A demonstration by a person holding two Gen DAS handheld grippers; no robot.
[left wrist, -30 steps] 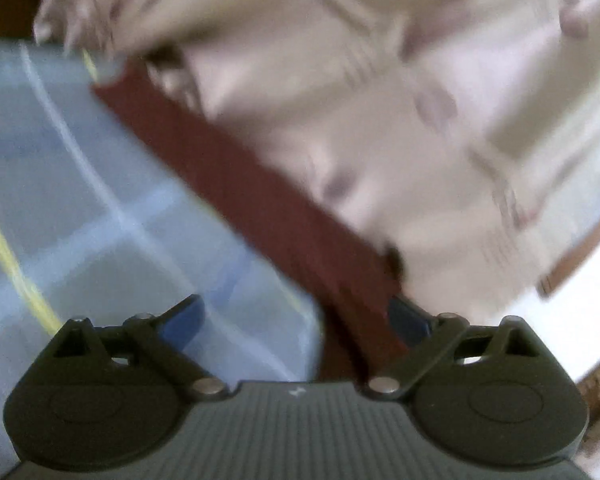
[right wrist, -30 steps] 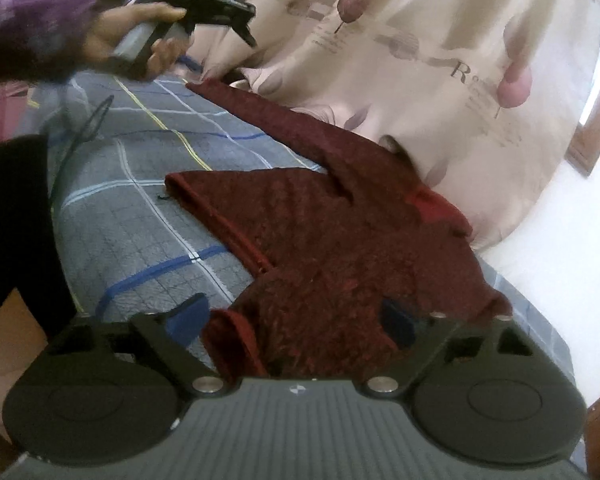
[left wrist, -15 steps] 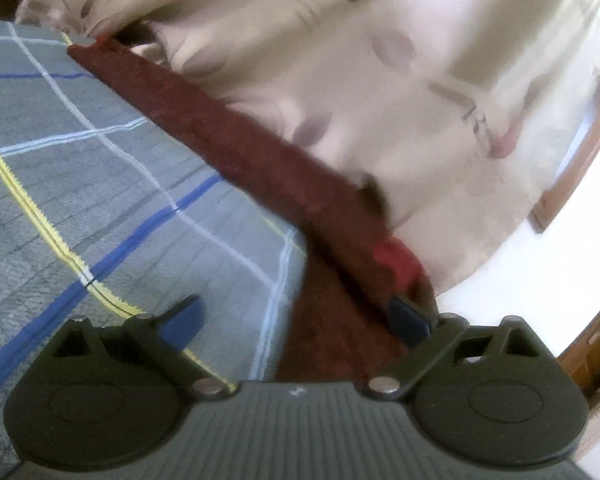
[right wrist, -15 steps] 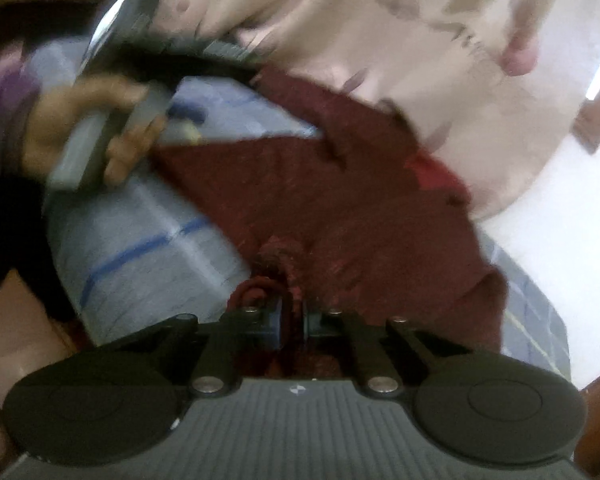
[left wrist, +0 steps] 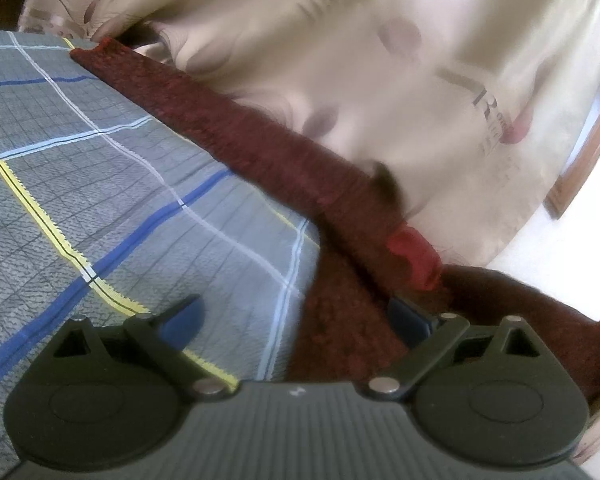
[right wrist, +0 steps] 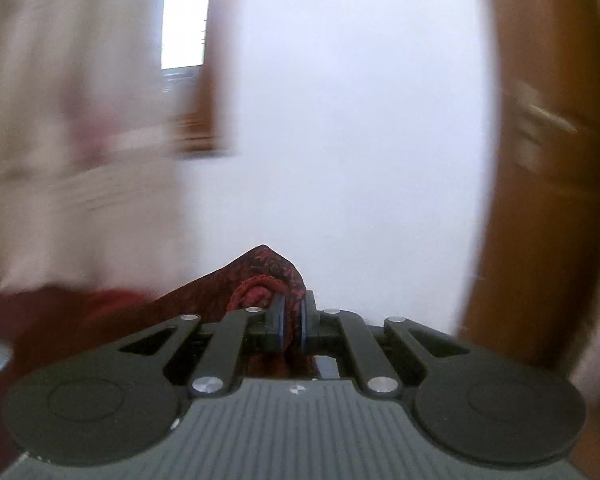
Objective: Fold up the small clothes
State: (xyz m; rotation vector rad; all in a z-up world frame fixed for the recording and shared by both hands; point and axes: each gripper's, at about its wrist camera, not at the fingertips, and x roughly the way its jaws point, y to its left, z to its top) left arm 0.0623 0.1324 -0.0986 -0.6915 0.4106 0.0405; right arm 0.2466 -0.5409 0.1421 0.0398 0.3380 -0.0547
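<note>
Gripping sweater [right wrist: 260, 276] hem, right tool [right wrist: 293, 318] now lifted, left tool [left wrist: 296, 316] wide open.

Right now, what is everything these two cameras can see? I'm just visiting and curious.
Sweater: one, dark red knit, lying on the bed with a sleeve stretched along the far edge; a bunched part of it is pinched in the right gripper.
Label: one, bright red, at the sweater's neck.
Bedsheet: one, grey with blue, white and yellow stripes, under the sweater.
Curtain: one, cream with pinkish shapes, hanging behind the bed.
Wall: white, beyond the curtain.
Wooden frame: brown, blurred, at the right of the right wrist view.
Left gripper: one, dark grey with blue pads, open over the sweater.
Right gripper: one, dark grey, shut on the sweater.
</note>
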